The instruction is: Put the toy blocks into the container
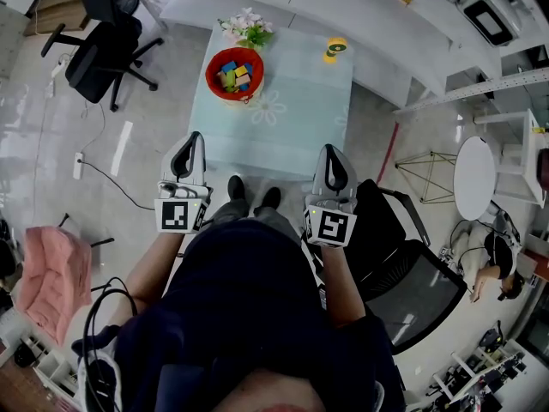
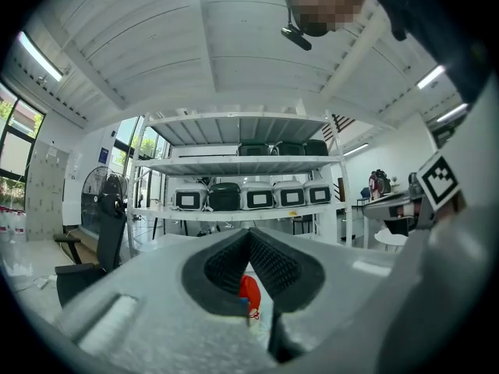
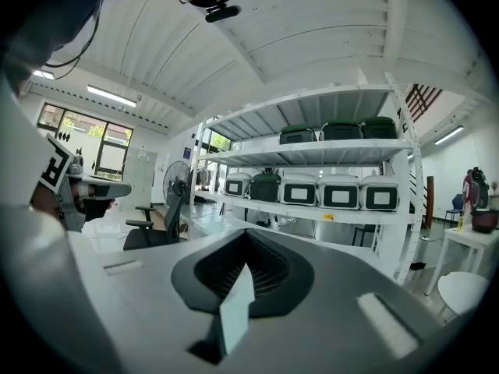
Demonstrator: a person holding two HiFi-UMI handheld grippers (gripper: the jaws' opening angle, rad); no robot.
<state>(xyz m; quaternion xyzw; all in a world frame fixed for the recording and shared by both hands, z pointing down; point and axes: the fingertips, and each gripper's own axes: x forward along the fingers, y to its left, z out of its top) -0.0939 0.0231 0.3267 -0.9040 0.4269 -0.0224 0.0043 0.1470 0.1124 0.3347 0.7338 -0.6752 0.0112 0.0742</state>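
Red container (image 1: 213, 63), holding multicoloured toy blocks (image 1: 235, 76), stands on the far left part of a pale green table (image 1: 300, 118), just beside a bunch of flowers (image 1: 247, 30). Left gripper (image 1: 196, 137) and right gripper (image 1: 331, 151) hover level at the table's near edge, well apart from the container. Each has its jaws pressed together with nothing between them.

Red container, many-coloured blocks, pale counter

The container (image 1: 210, 77), at eleven o'clock on the counter (image 1: 300, 118), is red; the toy blocks (image 1: 236, 75) in it are blue, yellow, green and orange. The counter is pale mint with a faint white flower print. The flowers (image 1: 246, 30) at twelve o'clock are pink and white with green leaves. Both grippers, left (image 1: 195, 140) and right (image 1: 331, 151), are light grey with black-and-white square markers and black ribbed fingers.
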